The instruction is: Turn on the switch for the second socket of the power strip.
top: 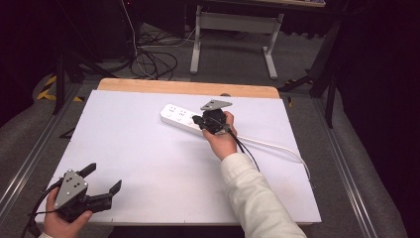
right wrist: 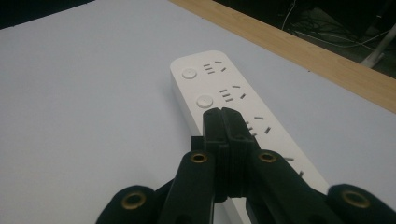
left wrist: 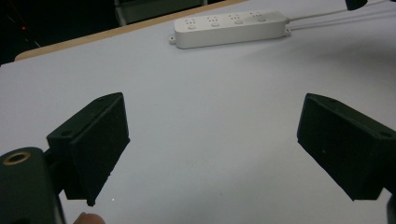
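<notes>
A white power strip (top: 179, 117) with several sockets and round buttons lies at the far middle of the white board; its cable (top: 277, 146) runs off to the right. My right gripper (top: 198, 119) hovers over the strip's right half, jaws shut together with nothing between them. In the right gripper view its closed tips (right wrist: 222, 112) sit just behind the second round button (right wrist: 205, 101) of the strip (right wrist: 205, 79). My left gripper (top: 103, 178) rests at the near left corner, jaws wide open and empty. The left gripper view has the strip (left wrist: 229, 28) far ahead beyond the open gripper (left wrist: 210, 140).
The white board (top: 148, 158) lies on a wooden table whose bare edge (top: 188, 88) runs along the far side. Beyond it are a table frame (top: 233, 29) and loose cables (top: 153, 62) on the floor. Metal rails flank the board.
</notes>
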{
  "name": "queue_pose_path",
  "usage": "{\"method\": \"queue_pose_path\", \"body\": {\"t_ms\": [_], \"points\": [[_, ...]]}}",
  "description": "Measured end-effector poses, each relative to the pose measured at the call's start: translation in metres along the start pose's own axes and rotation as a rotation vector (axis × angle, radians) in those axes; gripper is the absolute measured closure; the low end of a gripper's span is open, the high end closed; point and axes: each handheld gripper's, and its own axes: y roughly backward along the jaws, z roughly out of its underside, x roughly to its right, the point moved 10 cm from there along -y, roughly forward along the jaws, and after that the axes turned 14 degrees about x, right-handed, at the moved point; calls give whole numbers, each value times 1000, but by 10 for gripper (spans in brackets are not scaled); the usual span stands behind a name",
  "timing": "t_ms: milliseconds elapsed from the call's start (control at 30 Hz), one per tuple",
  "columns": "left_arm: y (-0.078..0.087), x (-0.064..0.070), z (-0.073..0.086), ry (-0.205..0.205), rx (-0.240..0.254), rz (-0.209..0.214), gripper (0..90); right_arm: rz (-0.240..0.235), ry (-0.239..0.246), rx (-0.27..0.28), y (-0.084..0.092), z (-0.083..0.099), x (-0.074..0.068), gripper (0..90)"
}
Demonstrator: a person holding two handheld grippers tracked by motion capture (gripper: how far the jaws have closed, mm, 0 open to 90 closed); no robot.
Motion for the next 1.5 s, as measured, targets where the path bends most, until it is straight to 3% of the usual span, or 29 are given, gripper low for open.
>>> {"method": "queue_pose_path", "body": {"t_ms": [700, 1500], "points": [[0, -1, 2, 4, -9, -3, 96, 30, -27, -22, -38, 21, 10, 900], [-1, -1, 3, 12, -14, -3, 97, 38, -19, -30, -44, 27, 10, 900]]}}
